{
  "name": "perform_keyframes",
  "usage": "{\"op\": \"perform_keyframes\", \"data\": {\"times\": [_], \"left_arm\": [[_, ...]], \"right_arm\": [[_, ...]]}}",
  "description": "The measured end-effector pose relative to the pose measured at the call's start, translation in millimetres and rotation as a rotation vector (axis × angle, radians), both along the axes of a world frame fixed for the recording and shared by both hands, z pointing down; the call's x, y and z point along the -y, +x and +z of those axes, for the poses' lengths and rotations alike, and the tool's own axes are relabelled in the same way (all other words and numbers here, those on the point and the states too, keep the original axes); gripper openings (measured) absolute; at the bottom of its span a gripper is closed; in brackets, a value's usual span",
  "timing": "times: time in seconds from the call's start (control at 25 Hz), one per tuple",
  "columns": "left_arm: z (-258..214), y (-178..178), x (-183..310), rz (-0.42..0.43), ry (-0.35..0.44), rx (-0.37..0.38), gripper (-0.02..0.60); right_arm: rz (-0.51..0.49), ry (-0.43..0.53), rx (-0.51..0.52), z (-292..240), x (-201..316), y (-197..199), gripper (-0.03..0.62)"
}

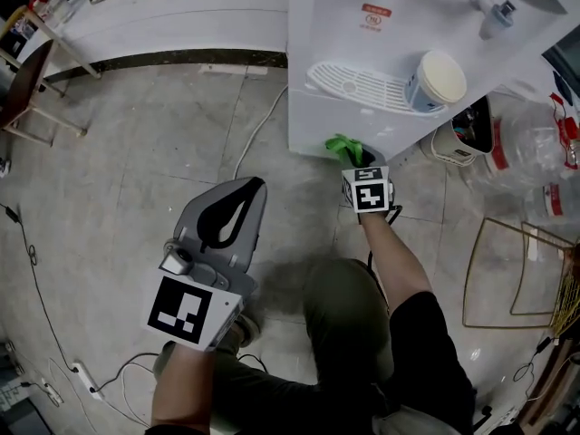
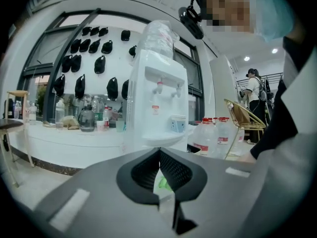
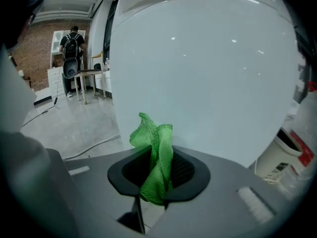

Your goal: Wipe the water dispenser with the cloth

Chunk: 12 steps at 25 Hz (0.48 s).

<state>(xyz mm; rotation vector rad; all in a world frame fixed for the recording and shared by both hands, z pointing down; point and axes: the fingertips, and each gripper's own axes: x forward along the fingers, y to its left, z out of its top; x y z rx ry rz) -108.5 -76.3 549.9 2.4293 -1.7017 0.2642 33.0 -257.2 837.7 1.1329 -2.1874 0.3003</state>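
Observation:
The white water dispenser (image 1: 362, 34) stands at the top of the head view, with a slotted drip tray (image 1: 355, 85) and a paper cup (image 1: 437, 81) on it. My right gripper (image 1: 354, 158) is shut on a green cloth (image 1: 343, 146), which bunches up between its jaws right at the dispenser's lower front panel. In the right gripper view the cloth (image 3: 156, 158) sticks up from the jaws before the white panel (image 3: 208, 73). My left gripper (image 1: 243, 196) is shut with nothing in it, held over the floor left of the dispenser (image 2: 159, 100).
A white cable (image 1: 257, 130) runs across the floor by the dispenser's left corner. A bucket (image 1: 460, 136), water bottles (image 1: 535, 143) and a wire-frame chair (image 1: 521, 275) stand to the right. A counter (image 1: 163, 25) runs along the back. A person (image 3: 72, 48) stands far off.

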Motion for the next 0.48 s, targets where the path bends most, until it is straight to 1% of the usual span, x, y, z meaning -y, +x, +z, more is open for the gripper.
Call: {"op": "perform_keyframes", "data": {"times": [0.24, 0.48], "left_arm": [[12.0, 20.2, 10.0, 0.033, -0.030, 0.013, 0.003], [19.1, 35.9, 11.8, 0.062, -0.048, 0.026, 0.003]], "right_arm": [[0.148, -0.016, -0.018, 7.3, 10.7, 81.5, 0.081], [0.290, -0.015, -0.019, 9.3, 18.4, 147.1, 0.081]]}}
